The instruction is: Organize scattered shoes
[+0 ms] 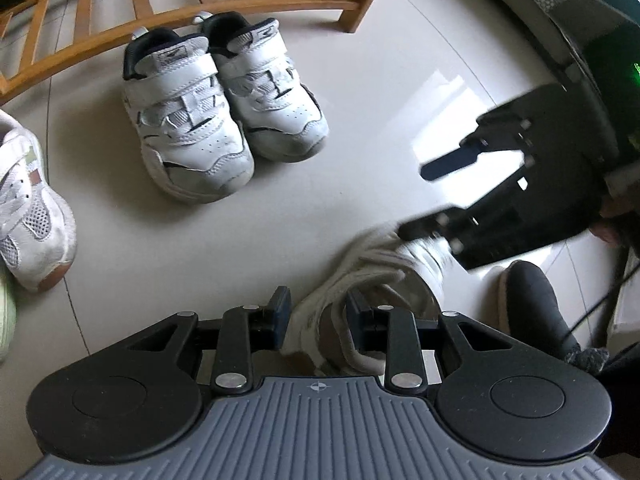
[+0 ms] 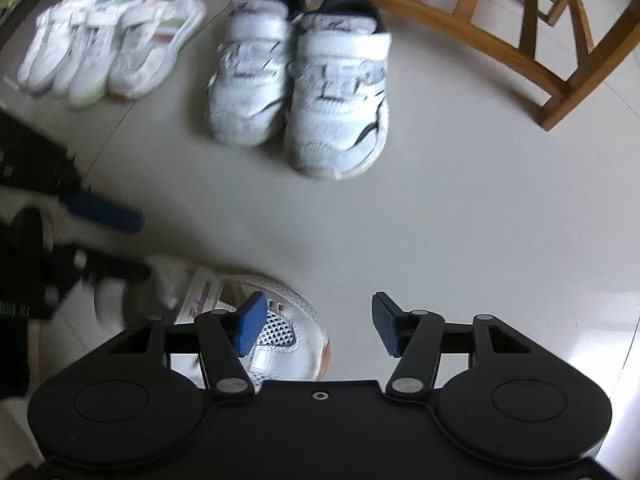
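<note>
At the near edge of the left wrist view, the left gripper [image 1: 316, 322] is seen pointing steeply down, its fingers clamped on the collar of a white sneaker [image 1: 360, 280] whose laces and tongue spread out just beyond the pads. To the right, the right gripper [image 1: 416, 200] is seen blurred, its fingers apart, with the lower finger just over the far part of that sneaker. Farther off, a pair of white strap shoes [image 1: 224, 108] is set side by side on the pale tiled floor [image 1: 360, 140], in front of a wooden rack [image 1: 200, 8]. Another white shoe [image 1: 28, 208] lies at the left edge.

In the right wrist view, the right gripper [image 2: 318, 330] is shown with its blue pads apart and nothing between them. The mesh toe of the sneaker [image 2: 280, 320] lies under and just left of the left pad. The left gripper [image 2: 136, 244] is blurred at the left edge. Beyond, the strap shoes [image 2: 300, 92] stand together, and more white shoes [image 2: 108, 40] are lined up at far left.
</note>
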Motion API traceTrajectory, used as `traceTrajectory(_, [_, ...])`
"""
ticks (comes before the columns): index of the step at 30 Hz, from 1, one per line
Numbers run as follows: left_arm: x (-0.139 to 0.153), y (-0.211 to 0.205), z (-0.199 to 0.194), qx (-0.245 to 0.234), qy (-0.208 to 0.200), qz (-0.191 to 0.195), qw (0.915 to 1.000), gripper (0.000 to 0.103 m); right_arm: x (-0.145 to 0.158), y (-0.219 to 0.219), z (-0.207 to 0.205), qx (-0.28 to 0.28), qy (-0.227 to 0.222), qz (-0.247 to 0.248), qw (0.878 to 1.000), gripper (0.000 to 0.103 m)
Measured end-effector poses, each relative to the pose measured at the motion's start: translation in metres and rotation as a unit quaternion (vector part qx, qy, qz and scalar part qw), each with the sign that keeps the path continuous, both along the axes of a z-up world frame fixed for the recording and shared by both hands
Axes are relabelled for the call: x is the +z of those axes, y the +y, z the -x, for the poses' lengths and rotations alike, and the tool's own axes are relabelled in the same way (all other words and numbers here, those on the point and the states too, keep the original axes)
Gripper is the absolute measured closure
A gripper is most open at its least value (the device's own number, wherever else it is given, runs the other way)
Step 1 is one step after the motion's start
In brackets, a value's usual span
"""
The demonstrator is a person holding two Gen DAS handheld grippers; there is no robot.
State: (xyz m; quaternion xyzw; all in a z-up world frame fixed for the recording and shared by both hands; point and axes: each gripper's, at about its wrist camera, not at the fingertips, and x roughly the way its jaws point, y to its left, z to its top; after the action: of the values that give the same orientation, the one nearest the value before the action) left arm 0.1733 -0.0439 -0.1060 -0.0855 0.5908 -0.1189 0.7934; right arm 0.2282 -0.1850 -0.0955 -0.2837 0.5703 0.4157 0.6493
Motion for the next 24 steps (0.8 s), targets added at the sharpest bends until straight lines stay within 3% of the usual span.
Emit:
traceTrajectory(15, [0.0, -0.004, 0.003, -0.021, -0.005, -0.001, 0.9998, 0.071, -0.002, -0.008, 0.037, 0.07, 0.068, 0.021, 0.995, 0.042])
traceTrajectory(24, [0.003, -0.006, 0.007, -0.031, -0.017, -0.008, 0.9994, 0.075, 0.009, -0.005, 0.053, 0.109, 0.105, -0.012, 0.988, 0.041])
